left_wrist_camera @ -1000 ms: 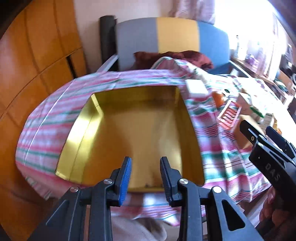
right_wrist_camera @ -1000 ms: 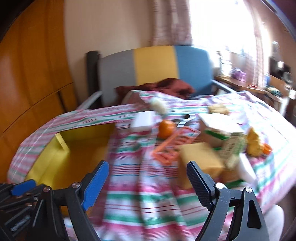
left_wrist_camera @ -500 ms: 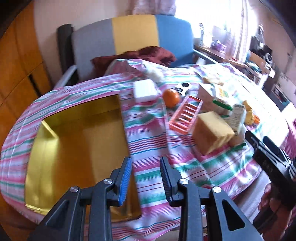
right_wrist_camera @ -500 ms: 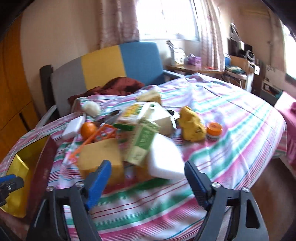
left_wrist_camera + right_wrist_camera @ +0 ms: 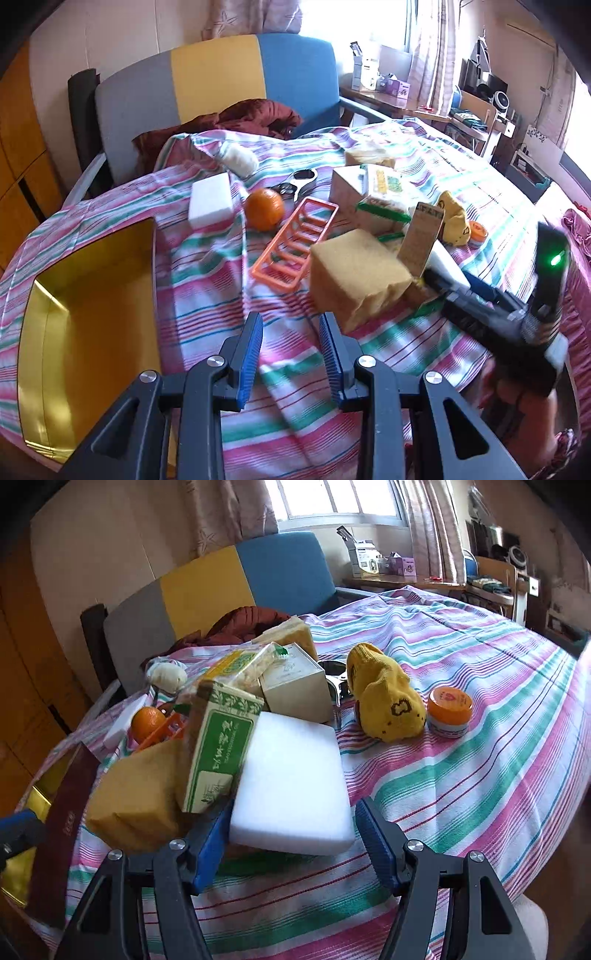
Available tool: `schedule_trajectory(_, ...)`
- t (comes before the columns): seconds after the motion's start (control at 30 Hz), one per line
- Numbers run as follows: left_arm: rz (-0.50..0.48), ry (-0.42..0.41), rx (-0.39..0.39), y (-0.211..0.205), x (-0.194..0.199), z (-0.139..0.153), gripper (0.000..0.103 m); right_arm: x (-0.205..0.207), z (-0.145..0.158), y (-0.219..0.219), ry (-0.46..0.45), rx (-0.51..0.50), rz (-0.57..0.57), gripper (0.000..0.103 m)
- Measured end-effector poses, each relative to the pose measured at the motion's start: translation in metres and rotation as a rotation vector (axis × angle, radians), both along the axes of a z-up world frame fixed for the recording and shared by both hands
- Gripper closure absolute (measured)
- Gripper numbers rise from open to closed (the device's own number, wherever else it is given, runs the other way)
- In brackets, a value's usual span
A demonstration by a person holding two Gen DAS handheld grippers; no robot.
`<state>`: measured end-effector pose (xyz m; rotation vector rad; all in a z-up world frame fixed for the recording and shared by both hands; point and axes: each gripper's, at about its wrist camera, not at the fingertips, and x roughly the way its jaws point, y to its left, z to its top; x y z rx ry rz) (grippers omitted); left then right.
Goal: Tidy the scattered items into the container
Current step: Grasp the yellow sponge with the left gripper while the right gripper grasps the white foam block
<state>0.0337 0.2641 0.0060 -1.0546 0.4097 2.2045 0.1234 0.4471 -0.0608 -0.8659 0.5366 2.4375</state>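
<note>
Striped bedspread w/ clutter; gold box at left edge. Right gripper closing round white sponge, not yet pinched; left gripper narrow, empty. Risk: nudging green carton over.

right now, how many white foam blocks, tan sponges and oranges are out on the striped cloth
white foam blocks: 2
tan sponges: 2
oranges: 1
total: 5

Striped tablecloth carries sponges, orange, boxes, gold container.
</note>
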Motion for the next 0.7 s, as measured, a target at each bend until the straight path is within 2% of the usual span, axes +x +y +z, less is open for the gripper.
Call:
schedule_trajectory(0.13,-0.007,0.001,0.003,0.014,-0.003,-0.003,0.071,0.004,-0.005,-0.003,0.045,0.041,0.001,0.043)
schedule_trajectory(0.4,-0.03,-0.019,0.016,0.046,-0.004,-0.006,0.071,0.006,-0.002,-0.005,0.079,0.097,-0.038,0.044)
schedule_trajectory(0.6,-0.069,-0.066,0.038,0.065,-0.005,-0.011,0.071,0.002,-0.005,-0.006,0.064,0.109,-0.038,0.044)
schedule_trajectory(0.7,-0.099,-0.124,0.035,0.073,-0.007,-0.021,0.071,0.003,-0.005,-0.003,0.073,0.095,-0.044,0.044)
